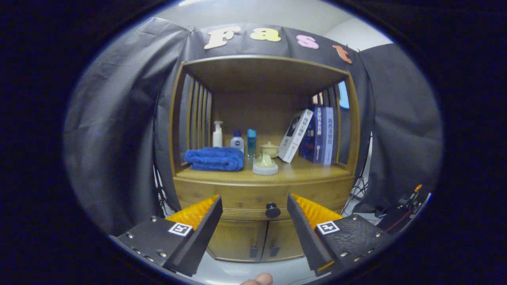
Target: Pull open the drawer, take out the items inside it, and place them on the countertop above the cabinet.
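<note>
gripper (253,206): two wedge-shaped fingers (206,229) spread apart, ribbed inner pads, textured housings with silver screws and one square fiducial tag (180,228) each.

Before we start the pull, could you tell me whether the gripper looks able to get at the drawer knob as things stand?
Probably yes: the gripper is open, its fingers apart, and the knob sits in the gap just beyond them on the shut drawer, with nothing between.

Wide-open claw (253,206) short of the closed drawer (261,196) — its dark knob (272,210) between the fingers (206,221).
</note>
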Demonstrator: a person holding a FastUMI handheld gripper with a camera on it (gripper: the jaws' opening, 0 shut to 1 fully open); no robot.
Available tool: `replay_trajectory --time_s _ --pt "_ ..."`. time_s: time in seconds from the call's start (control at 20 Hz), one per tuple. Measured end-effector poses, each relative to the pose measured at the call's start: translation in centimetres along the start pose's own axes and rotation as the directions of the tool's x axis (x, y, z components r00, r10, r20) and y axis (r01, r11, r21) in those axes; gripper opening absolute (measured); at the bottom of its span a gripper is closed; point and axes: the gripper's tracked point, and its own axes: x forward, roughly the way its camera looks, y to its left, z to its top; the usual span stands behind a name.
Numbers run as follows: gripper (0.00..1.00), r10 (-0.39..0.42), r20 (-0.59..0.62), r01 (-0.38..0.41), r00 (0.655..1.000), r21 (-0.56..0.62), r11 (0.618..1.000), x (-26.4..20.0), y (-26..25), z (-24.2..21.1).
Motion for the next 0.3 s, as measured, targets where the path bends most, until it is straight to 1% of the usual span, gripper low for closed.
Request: replay_trajectory --time_s 0.15,0.3 --pt "0.98 -0.027 -0.015 0.027 1.0 -0.035 0.999 -3.1 0.2 2.9" --pt "0.98 0.008 -0.049 -0.008 0.999 0.005 1.0 -5.1 1.5 3.7"
